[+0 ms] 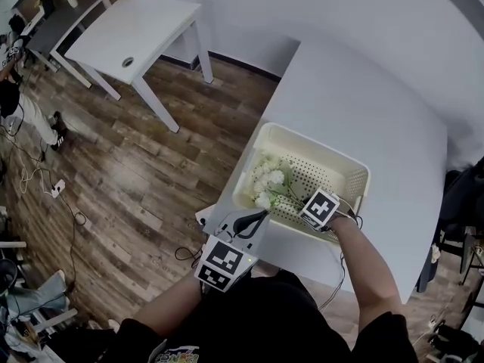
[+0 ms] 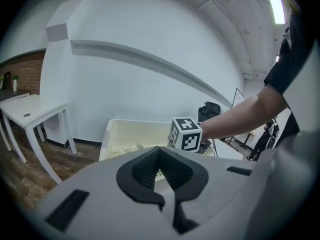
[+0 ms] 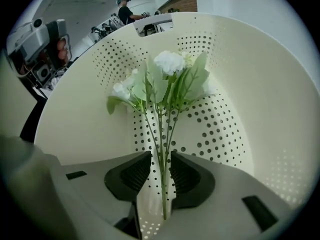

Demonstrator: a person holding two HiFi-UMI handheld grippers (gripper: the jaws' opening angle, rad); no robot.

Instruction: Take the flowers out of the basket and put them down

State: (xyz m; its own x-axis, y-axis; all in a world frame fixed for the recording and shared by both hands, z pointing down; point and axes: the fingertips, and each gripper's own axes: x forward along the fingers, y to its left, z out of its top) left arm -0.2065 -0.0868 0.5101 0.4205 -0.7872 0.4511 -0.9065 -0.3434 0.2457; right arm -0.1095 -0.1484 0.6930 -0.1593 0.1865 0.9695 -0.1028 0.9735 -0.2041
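A bunch of white flowers (image 1: 268,184) with green stems lies in the cream perforated basket (image 1: 302,138) on the white table (image 1: 363,82). My right gripper (image 1: 302,203) reaches down into the basket. In the right gripper view its jaws (image 3: 160,165) stand open on either side of the stems (image 3: 161,134), with small gaps to both pads, and the blooms (image 3: 169,63) lie ahead against the basket wall (image 3: 260,109). My left gripper (image 1: 253,221) hangs just outside the basket's near-left corner. Its jaws (image 2: 161,171) meet at the tips with nothing between them and point toward the basket (image 2: 131,133).
A second white table (image 1: 136,36) stands at the far left over the wooden floor (image 1: 136,165). A person (image 1: 15,89) stands at the left edge, with cables on the floor nearby. The basket sits close to the table's near edge. Dark gear stands to the right of the table.
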